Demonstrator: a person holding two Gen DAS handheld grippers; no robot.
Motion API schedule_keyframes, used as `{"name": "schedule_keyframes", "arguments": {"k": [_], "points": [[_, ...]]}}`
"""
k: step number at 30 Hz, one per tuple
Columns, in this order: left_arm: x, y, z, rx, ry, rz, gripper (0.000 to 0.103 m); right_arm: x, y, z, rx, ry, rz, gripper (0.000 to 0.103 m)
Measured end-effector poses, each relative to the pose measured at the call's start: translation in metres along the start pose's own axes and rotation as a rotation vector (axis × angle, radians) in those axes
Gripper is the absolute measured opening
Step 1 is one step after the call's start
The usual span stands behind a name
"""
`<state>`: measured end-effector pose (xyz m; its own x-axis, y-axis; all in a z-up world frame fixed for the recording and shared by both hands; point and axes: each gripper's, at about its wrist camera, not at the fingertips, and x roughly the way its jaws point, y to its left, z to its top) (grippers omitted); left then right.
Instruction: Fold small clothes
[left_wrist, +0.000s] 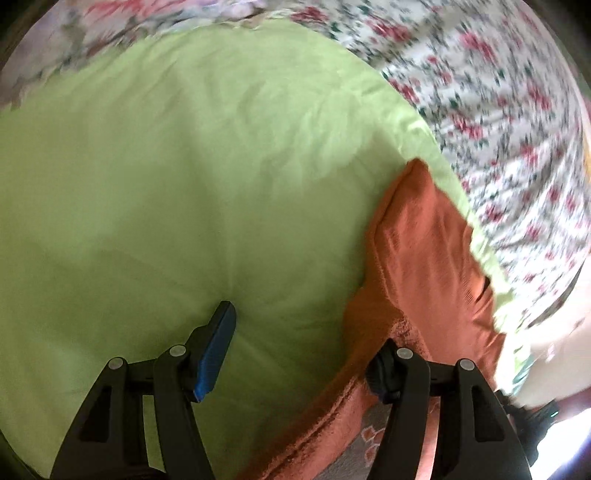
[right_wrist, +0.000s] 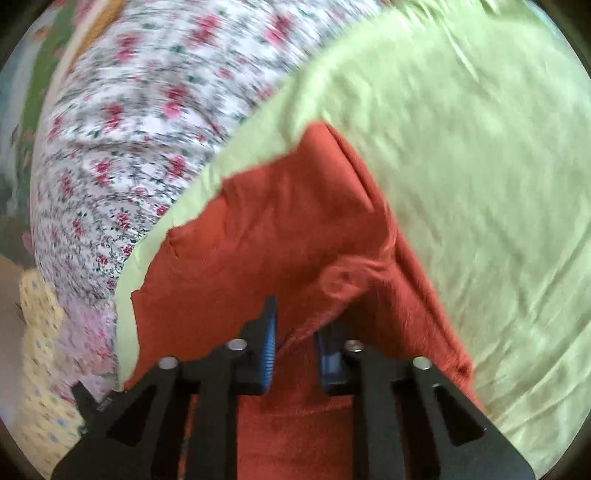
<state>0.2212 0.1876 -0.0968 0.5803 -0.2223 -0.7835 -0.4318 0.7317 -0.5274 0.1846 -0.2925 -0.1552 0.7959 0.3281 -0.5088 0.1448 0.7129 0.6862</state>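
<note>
Black linkage arms frame the bottom of the left wrist view, where the left claw stands wide open with nothing between its fingers. One blue pad hangs over the green sheet; the other finger is hidden behind the orange garment, which lies crumpled along the sheet's right edge. Beyond the sheet spreads a flowered bedspread, blurred by motion.

From the right wrist view, the right claw is nearly closed, its blue pads pinching what looks like a raised fold of the orange garment, though blur makes the grip hard to confirm. The garment rests on the green sheet, with the flowered bedspread to its left.
</note>
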Motion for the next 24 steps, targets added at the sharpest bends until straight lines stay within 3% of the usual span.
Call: {"name": "schedule_keyframes", "arguments": {"k": [4,6,13,16,18,24], "points": [[-0.001,0.004,-0.002,-0.001,0.007,-0.009,0.064,0.008,-0.019,0.002,0.018,0.047,-0.107,0.019],[-0.001,0.001,-0.002,0.026,0.023,0.006,0.064,0.007,-0.026,-0.001,0.01,0.061,-0.113,0.016],[-0.016,0.006,-0.01,0.084,0.072,0.018,0.063,-0.024,-0.019,-0.005,-0.054,0.054,-0.148,0.021],[-0.027,0.011,-0.019,0.124,0.1,0.012,0.063,-0.043,-0.013,-0.014,-0.092,0.054,-0.141,0.029],[-0.035,0.015,-0.028,0.159,0.123,0.014,0.064,-0.056,-0.008,-0.022,-0.12,0.061,-0.133,0.039],[-0.061,0.025,-0.061,0.27,0.195,0.019,0.07,-0.089,-0.001,-0.058,-0.199,0.095,-0.127,0.043]]}}
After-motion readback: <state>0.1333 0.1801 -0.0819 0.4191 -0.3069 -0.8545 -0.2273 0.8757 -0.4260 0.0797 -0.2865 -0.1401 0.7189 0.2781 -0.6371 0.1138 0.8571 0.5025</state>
